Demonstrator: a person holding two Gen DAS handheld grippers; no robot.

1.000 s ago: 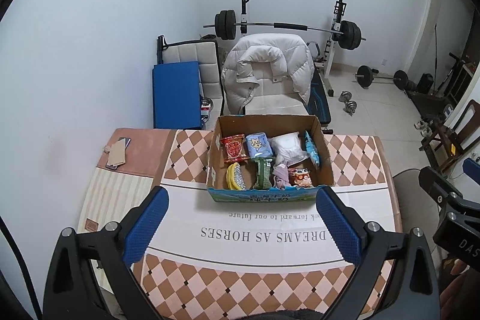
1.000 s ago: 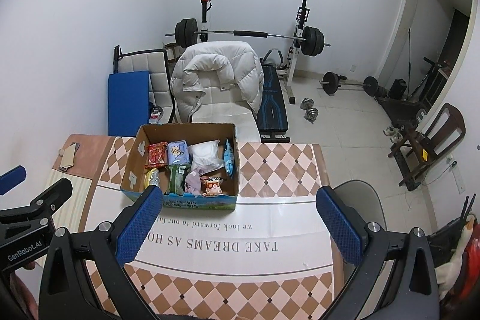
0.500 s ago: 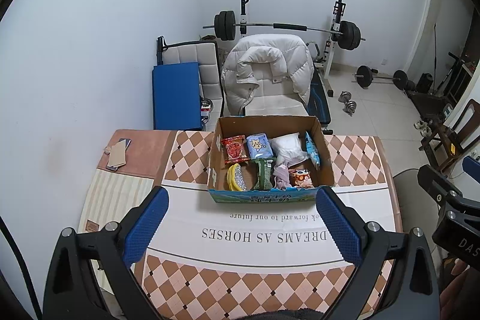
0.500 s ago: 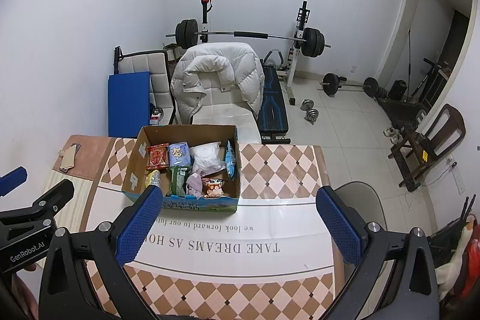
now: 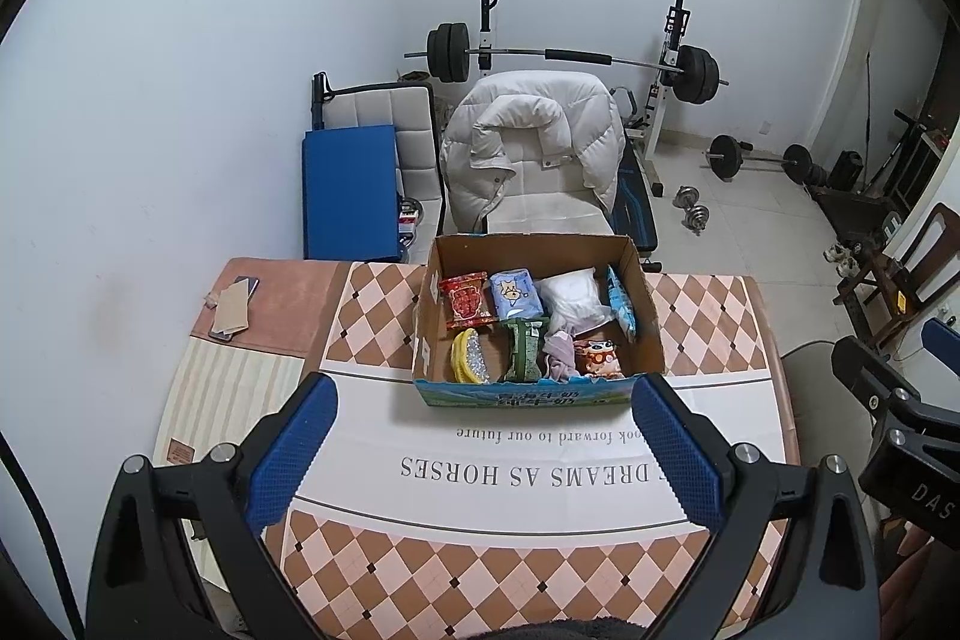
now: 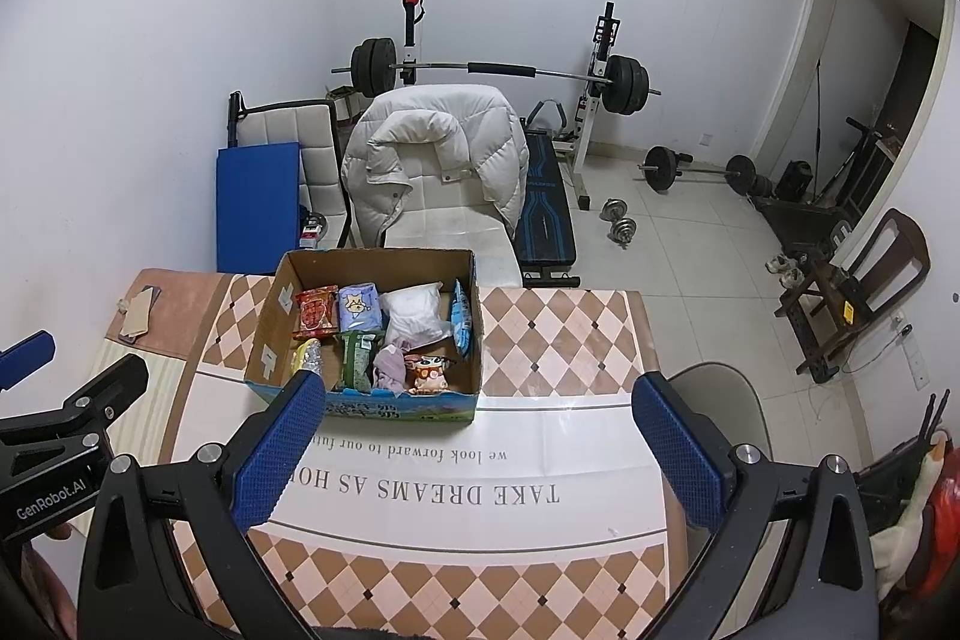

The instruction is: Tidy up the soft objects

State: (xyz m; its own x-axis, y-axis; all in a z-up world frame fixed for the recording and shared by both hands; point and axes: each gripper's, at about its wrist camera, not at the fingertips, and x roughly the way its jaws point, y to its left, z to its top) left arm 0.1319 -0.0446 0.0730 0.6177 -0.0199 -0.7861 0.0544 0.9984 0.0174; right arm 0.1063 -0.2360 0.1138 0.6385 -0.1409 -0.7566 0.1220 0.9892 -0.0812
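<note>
**Box of squishy stuff, both tools hanging back with nothing in them**

Everything to sort sits inside the open brown cardboard box with the blue printed front [image 5: 528, 394], parked mid-counter on the checkered tablecloth with its white text band [image 5: 540, 466].

Going left to right, back row: one red crinkly snack packet [image 5: 467, 301], one light blue soft pack with a cartoon face [image 5: 515, 293], one white puffy plastic bag [image 5: 573, 298], one slim blue-and-white packet standing on edge against the right wall [image 5: 621, 307]. Front row: one yellow and silver glittery thing [image 5: 467, 355], one green packet [image 5: 523, 349], one crumpled lilac cloth [image 5: 559, 353], one small orange cartoon pouch [image 5: 599, 358]. So eight items by my count, one of each.

All of it looks light and floppy. I'd guess the foil packets are slippery and will crumple, so pinch a sealed edge or corner rather than the belly. The cloth should bunch easily, grab it at the top fold. The white bag probably sags, so take it near the middle.

The left tool [image 5: 483, 451] is spread wide and holds nothing, hovering short of the box. The right tool [image 6: 474, 451] is the same: wide apart, empty, with the box ahead on its left.
</note>
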